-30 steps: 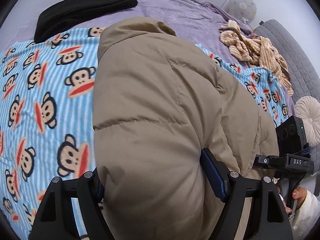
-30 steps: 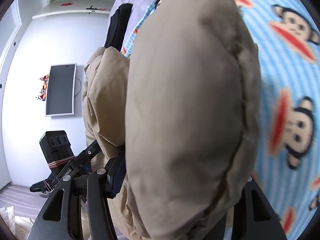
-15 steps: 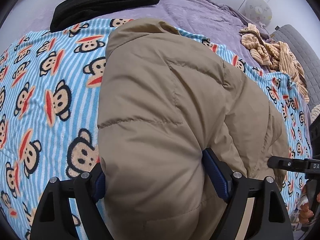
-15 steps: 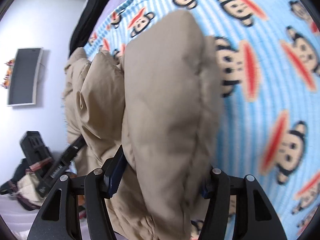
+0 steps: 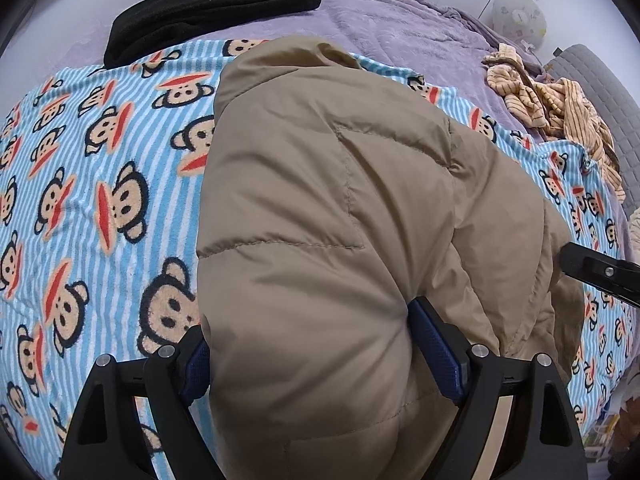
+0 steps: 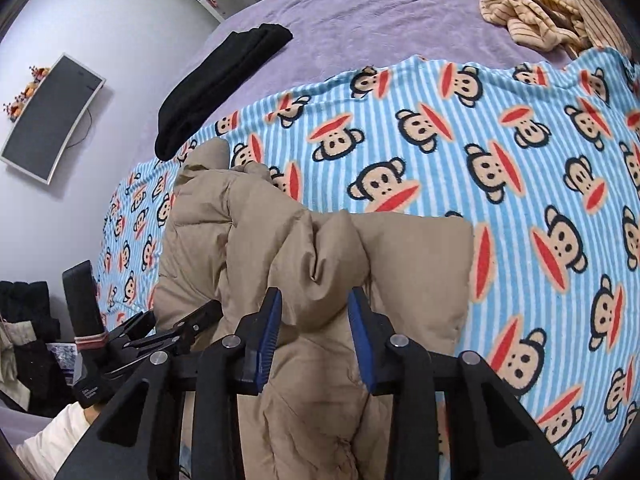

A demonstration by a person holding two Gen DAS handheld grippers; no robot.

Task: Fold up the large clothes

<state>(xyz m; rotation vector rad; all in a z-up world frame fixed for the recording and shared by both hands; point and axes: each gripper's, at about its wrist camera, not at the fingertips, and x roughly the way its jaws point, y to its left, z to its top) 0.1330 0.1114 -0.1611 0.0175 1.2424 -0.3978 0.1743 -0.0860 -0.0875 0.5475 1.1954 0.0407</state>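
A tan puffer jacket (image 5: 320,208) lies bunched on a blue striped monkey-print blanket (image 5: 88,184) on the bed. My left gripper (image 5: 312,352) is shut on a thick fold of the jacket's near edge, which bulges between the blue pads. In the right wrist view the jacket (image 6: 248,248) lies in a heap on the blanket (image 6: 520,184). My right gripper (image 6: 314,320) is shut on a pinched fold of it. The left gripper (image 6: 160,332) shows at the lower left of that view.
A folded black garment (image 5: 208,4) lies at the blanket's far edge on the purple bedspread (image 5: 400,20). A crumpled striped beige garment (image 5: 552,104) lies at the far right. A wall-mounted screen (image 6: 48,116) is at the left.
Both grippers have lowered the jacket onto the blanket. The right wrist view has swung from sideways to level, and the jacket now lies flatter in front of it. Both stay shut.
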